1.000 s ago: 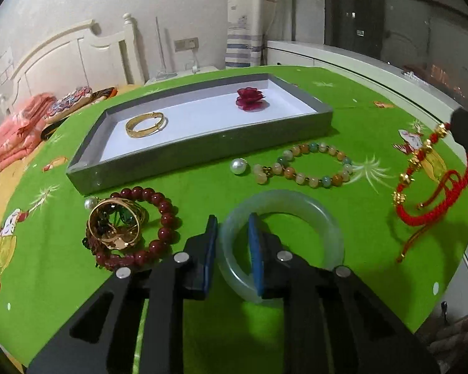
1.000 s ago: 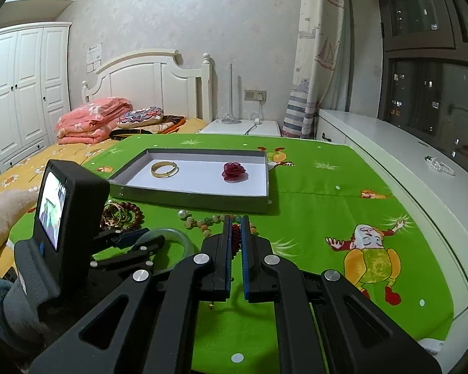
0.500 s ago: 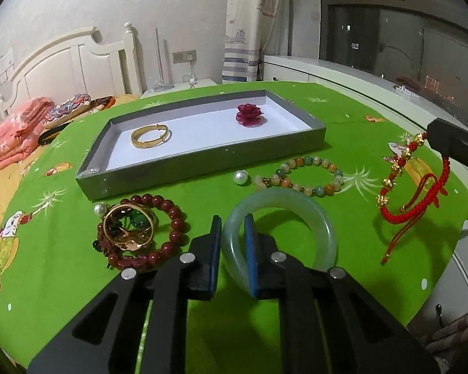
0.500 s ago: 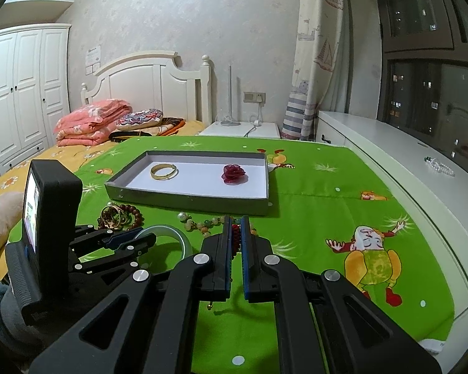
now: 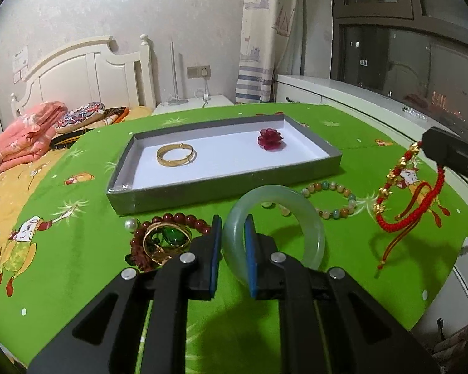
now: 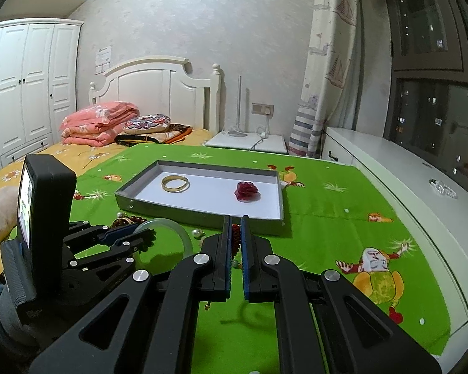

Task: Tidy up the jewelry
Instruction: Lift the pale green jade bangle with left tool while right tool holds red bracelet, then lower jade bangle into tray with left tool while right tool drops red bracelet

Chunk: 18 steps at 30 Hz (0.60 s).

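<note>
Left wrist view, left to right: dark red bead bracelet point(image 5: 174, 220) ringing gold pieces on green desk cloth point(image 5: 78, 249); left gripper point(image 5: 231, 243), jaws pinching jade bangle point(image 5: 299, 215) raised before grey tray point(image 5: 221, 184) holding gold bangle point(image 5: 175, 154) and red flower point(image 5: 270, 138); right gripper point(image 6: 235, 249), jaws pressed on red cord bracelet point(image 5: 411, 199), dangling.
</note>
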Available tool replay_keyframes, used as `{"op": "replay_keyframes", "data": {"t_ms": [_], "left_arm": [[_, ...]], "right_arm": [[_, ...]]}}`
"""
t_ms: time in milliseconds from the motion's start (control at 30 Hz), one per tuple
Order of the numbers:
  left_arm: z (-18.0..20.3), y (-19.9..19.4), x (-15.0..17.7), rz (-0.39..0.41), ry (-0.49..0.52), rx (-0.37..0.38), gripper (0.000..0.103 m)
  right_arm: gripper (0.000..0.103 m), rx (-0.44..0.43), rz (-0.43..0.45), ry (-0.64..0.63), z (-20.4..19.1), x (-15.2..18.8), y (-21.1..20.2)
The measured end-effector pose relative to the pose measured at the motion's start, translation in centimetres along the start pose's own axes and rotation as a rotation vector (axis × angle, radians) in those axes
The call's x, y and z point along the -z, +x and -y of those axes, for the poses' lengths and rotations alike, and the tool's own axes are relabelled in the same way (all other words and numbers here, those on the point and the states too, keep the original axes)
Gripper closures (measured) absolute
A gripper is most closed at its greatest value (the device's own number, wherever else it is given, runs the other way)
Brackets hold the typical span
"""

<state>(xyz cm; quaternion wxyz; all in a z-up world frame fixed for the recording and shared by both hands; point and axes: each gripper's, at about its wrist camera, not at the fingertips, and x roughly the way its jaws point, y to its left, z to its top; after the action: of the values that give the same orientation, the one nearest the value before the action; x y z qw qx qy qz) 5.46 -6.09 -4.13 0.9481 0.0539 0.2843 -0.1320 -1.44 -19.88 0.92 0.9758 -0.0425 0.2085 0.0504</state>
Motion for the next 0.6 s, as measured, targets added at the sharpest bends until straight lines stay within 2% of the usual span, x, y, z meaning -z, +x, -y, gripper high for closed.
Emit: {"op": "replay_keyframes", "data": {"t_ms": [200,600], "left_arm": [[-0.1,-0.6,-0.7,0.03,0.01,-0.005,0.089],[-1.4,0.5,-2.9,0.031,-0.016,-0.018,0.089]], "right_arm": [[0.097,-0.009,0.013,-0.019,-0.8,-0.4,0.2],[0.097,0.0,0.031,-0.053,-1.2,-2.7,2.9]]}}
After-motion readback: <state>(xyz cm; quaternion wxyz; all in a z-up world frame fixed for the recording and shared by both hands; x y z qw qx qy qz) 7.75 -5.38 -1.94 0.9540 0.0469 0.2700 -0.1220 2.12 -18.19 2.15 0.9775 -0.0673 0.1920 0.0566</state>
